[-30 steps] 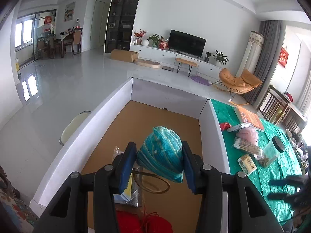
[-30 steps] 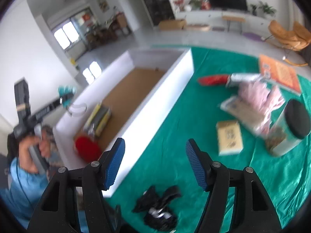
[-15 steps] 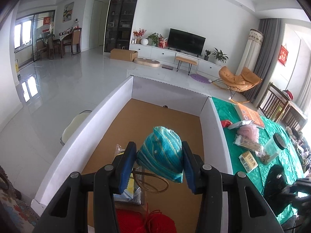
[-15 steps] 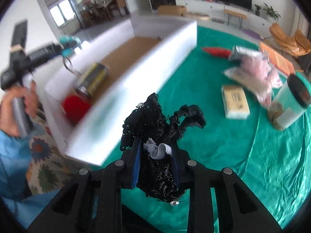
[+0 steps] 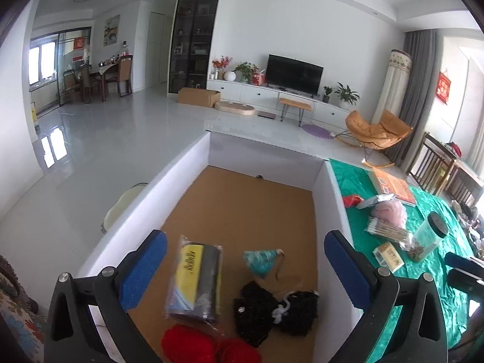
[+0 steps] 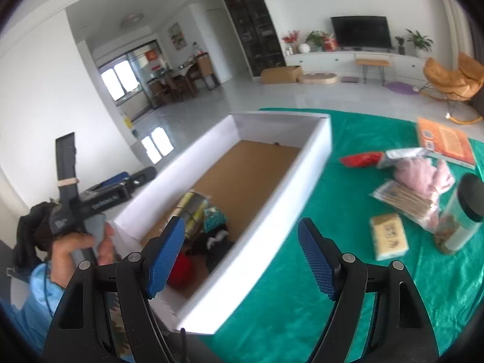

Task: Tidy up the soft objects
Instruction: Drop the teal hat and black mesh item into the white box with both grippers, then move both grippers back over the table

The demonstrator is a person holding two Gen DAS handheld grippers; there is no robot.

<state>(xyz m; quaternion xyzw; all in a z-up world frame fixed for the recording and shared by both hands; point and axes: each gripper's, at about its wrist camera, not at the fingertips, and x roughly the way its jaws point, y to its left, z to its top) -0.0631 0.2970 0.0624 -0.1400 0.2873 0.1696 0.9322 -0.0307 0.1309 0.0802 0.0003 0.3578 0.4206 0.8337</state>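
Both your grippers hang with jaws spread and empty: left gripper (image 5: 245, 267), right gripper (image 6: 240, 255). The teal knitted pouch (image 5: 262, 260) and black lacy bundle (image 5: 273, 308) lie inside the white-walled box (image 5: 320, 190). Next, likely reach for the fluffy pink cloth (image 6: 423, 177) on the green-covered surface (image 6: 302, 302).

Box (image 5: 187, 163): smooth matt white walls, brown cardboard-like floor. Desk cloth (image 6: 348, 139): glossy green fabric, creased. Packet (image 5: 193, 281): shiny clear plastic wrap. Black item (image 5: 257, 311): frilly, rough cloth. Red ball (image 5: 187, 345): fuzzy yarn. Tool pads (image 5: 142, 272): blue, finely textured.
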